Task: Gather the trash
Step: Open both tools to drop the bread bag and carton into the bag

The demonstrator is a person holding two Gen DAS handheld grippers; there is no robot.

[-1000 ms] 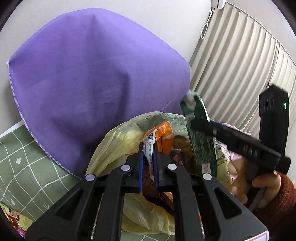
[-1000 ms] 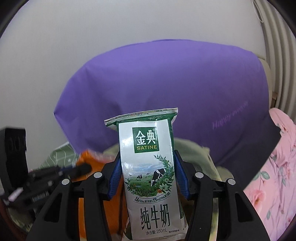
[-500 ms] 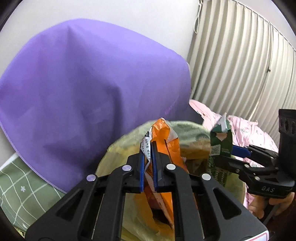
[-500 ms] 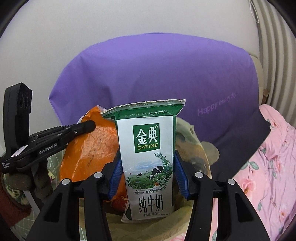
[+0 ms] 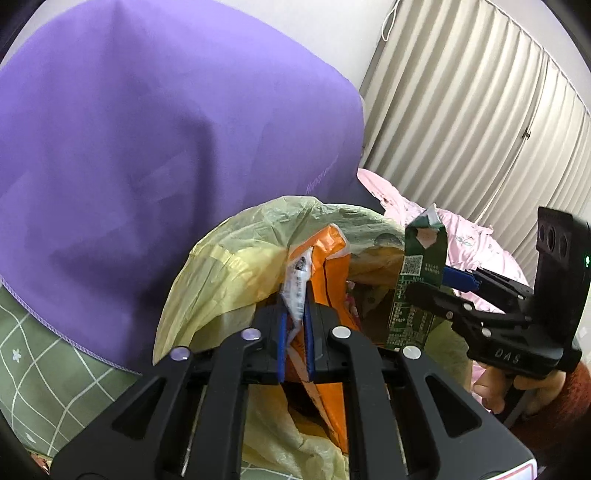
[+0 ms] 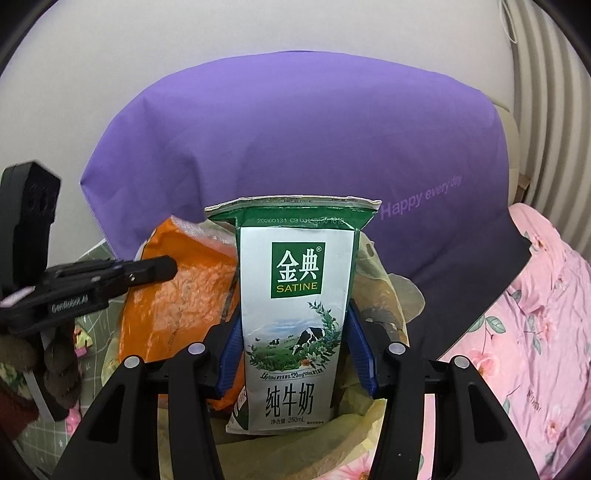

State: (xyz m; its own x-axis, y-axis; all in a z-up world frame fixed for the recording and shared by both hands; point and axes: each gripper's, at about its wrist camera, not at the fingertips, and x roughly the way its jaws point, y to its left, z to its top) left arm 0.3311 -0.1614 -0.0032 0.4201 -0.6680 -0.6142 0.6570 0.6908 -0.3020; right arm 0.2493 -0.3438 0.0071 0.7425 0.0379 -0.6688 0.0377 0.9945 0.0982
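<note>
A large purple cushion point(image 6: 295, 147) fills the background, leaning against a white wall point(image 6: 258, 33); pale lettering on it reads "Happy every day". Beside it lies pink floral bedding point(image 6: 535, 314). Cream vertical blinds point(image 5: 480, 122) hang behind. Under the cushion spreads a green sheet point(image 5: 40, 373) with a white grid pattern.

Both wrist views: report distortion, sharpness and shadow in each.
Left wrist view: fisheye bends the curtain pleats, corners go dark, a soft shadow crosses the purple pillow, and the tongs look slightly soft. Right wrist view: the same dark corners, the milk carton print is sharp, and the light is even.
</note>
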